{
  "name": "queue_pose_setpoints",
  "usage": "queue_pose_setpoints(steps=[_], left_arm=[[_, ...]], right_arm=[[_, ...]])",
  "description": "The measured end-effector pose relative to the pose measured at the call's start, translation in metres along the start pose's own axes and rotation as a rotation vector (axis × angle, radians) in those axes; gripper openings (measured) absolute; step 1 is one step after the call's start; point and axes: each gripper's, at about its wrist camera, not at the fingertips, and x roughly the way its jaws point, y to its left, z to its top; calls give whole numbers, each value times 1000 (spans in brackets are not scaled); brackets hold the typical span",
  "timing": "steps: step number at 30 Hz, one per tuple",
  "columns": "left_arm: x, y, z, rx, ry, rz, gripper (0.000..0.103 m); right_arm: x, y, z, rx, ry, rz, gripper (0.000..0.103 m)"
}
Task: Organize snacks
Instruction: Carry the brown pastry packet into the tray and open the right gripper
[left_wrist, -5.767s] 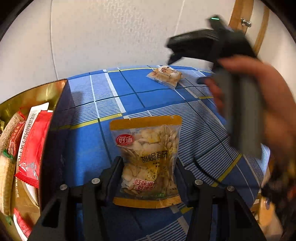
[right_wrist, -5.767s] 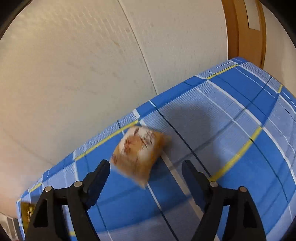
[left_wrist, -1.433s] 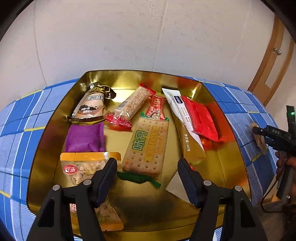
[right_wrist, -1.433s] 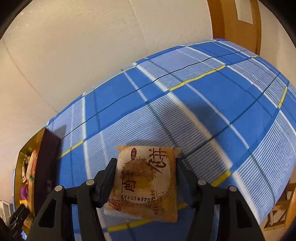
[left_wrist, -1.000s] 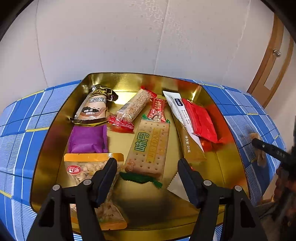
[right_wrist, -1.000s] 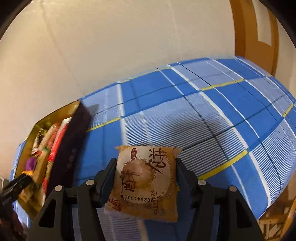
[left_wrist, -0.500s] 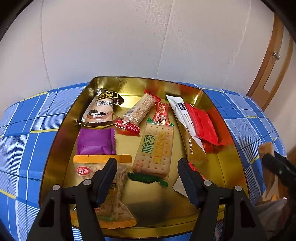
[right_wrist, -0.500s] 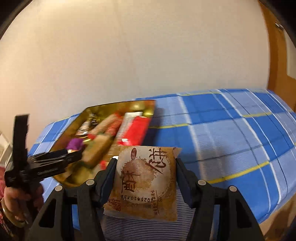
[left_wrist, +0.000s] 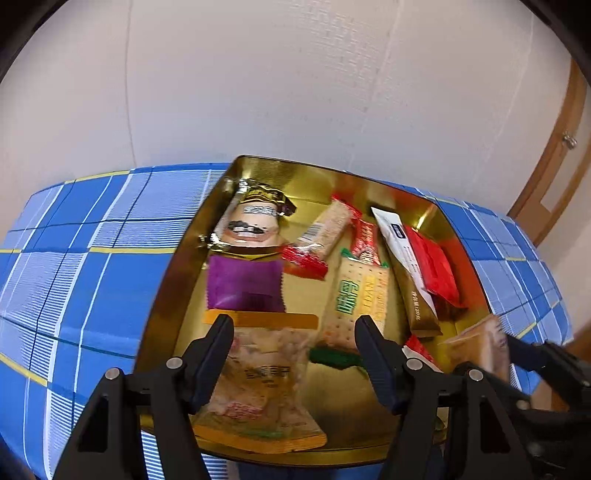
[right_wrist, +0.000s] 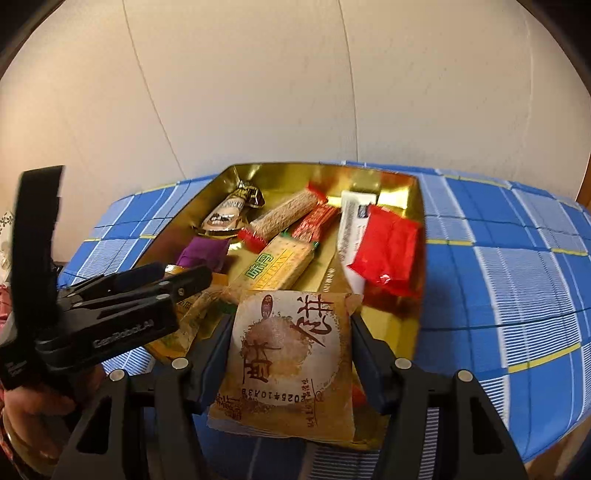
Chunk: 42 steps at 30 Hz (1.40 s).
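Note:
A gold tin (left_wrist: 173, 266) (right_wrist: 413, 192) on the blue checked cloth holds several snack packs. My right gripper (right_wrist: 291, 328) is shut on a tan pastry packet (right_wrist: 288, 362) and holds it over the tin's near edge; the packet also shows at the tin's right corner in the left wrist view (left_wrist: 480, 350). My left gripper (left_wrist: 293, 336) is open and empty above the seed packet with the orange band (left_wrist: 262, 369), which lies in the tin's near left part. The left gripper also shows at the left in the right wrist view (right_wrist: 184, 277).
In the tin lie a purple pack (left_wrist: 243, 282), a cracker pack (left_wrist: 356, 299), a red pack (left_wrist: 436, 273), a sesame bar (left_wrist: 325, 229) and a gold-wrapped snack (left_wrist: 255, 221). A cream wall stands behind the table. A wooden door frame (left_wrist: 554, 155) is at the right.
My right gripper has carried the pastry packet from the open cloth to the tin's near edge. My left gripper has released the seed packet in the tin and drifted left.

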Motion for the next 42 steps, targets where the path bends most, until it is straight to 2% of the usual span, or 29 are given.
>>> queue_pose_setpoints(steps=[8,14,19,23,26,33,42], left_arm=[[-5,16,2,-46,-13,10,69],[-15,34,5,-105,-59,35,69],[-20,45,5,-144,-75,35,69],[-21,46,5,-138,-75,40,69],[-20,46,5,-135,-74,38,70],[-20,46,5,-135,-75,28,70],[-20,34,4,-92,-71,40,71]], right_arm=[[17,12,4,36,44,46,62],[29,20,9,77,79,71,62],[51,30,15,96,121,60,62],[75,34,17,92,204,78,62],[79,33,15,85,245,91,62],[70,22,6,92,254,107,60],[89,22,28,75,226,28,59]])
